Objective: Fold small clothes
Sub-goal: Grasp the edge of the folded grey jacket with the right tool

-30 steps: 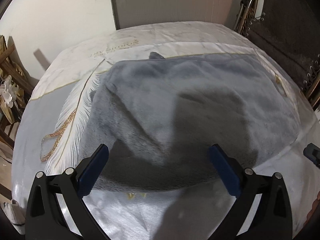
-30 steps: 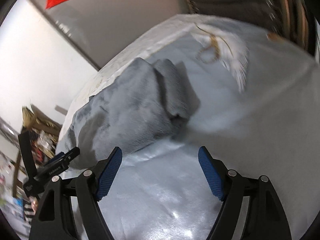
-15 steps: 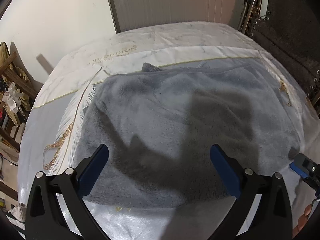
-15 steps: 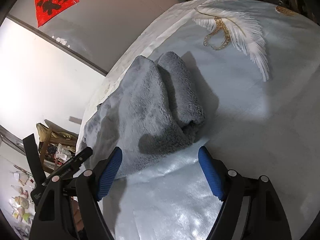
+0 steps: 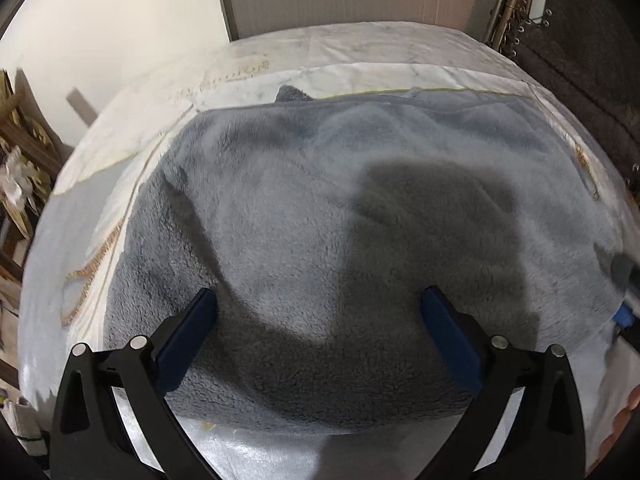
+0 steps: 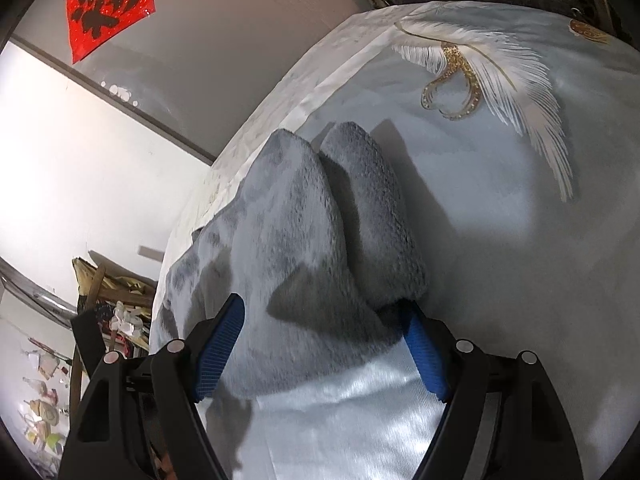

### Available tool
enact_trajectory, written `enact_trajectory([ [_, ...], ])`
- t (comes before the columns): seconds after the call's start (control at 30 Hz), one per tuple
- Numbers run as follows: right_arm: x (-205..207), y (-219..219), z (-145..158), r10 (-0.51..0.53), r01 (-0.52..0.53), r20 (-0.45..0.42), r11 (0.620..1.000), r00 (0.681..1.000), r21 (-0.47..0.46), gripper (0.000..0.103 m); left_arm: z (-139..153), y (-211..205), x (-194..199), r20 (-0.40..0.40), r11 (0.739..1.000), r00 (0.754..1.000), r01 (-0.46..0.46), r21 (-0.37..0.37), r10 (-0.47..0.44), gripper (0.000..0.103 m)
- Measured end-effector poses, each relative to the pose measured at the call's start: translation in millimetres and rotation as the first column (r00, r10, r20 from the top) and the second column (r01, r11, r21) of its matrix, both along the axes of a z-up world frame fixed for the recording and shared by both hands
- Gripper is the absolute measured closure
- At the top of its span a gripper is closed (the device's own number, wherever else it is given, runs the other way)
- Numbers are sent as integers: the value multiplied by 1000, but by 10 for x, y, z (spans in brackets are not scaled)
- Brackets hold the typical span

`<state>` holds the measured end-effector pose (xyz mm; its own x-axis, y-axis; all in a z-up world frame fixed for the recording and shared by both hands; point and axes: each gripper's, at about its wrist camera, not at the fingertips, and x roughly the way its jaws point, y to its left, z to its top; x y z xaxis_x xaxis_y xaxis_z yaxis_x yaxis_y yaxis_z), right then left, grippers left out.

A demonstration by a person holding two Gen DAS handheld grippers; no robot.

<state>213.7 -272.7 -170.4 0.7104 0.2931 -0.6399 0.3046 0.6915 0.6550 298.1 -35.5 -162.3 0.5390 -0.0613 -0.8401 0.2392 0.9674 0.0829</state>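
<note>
A fluffy grey garment [image 5: 340, 220] lies folded on the pale satin cloth of the table [image 5: 280, 452]. My left gripper [image 5: 318, 336] hangs open over its near edge, blue pads spread wide with fleece beneath them. In the right wrist view the same grey garment [image 6: 304, 248] shows as a thick doubled end with two rounded folds. My right gripper [image 6: 320, 350] stands open around that end, one blue pad on each side of the fleece. A blue part of the right gripper [image 5: 624, 316] peeks in at the right edge of the left wrist view.
The cloth bears a white and gold feather print [image 6: 492, 72]. A dark folding chair [image 5: 580, 40] stands behind the table at the right. Cluttered wooden shelving [image 6: 112, 312] is at the left beyond the table edge. A red paper sign [image 6: 108, 4] hangs on the wall.
Both grippers have moved forward toward the garment. The left one now hangs over its near edge, and the right one's pads now flank its doubled end.
</note>
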Motion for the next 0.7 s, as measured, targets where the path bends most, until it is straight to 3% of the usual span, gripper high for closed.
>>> enact_trajectory([
  [0.13, 76, -6, -5, -13, 13, 3, 1000, 1000, -1, 25, 1, -34, -10, 15, 1000, 1000, -2, 14, 2, 4],
  [0.23, 39, 26, -20, -4, 4, 6, 998, 1000, 59, 40, 24, -12, 55, -27, 1000, 1000, 4, 0, -4, 4],
  [0.37, -57, 127, 76, 6, -6, 29, 1000, 1000, -9, 41, 119, 39, 150, -39, 1000, 999, -2, 3, 2, 4],
  [0.57, -24, 71, -56, -17, 17, 0, 999, 1000, 47, 41, 20, 21, 249, -64, 1000, 998, -4, 4, 5, 4],
  [0.7, 71, 29, -73, -39, 38, 5, 997, 999, 62, 41, -1, -41, 196, -22, 999, 1000, 7, 39, -6, 4],
])
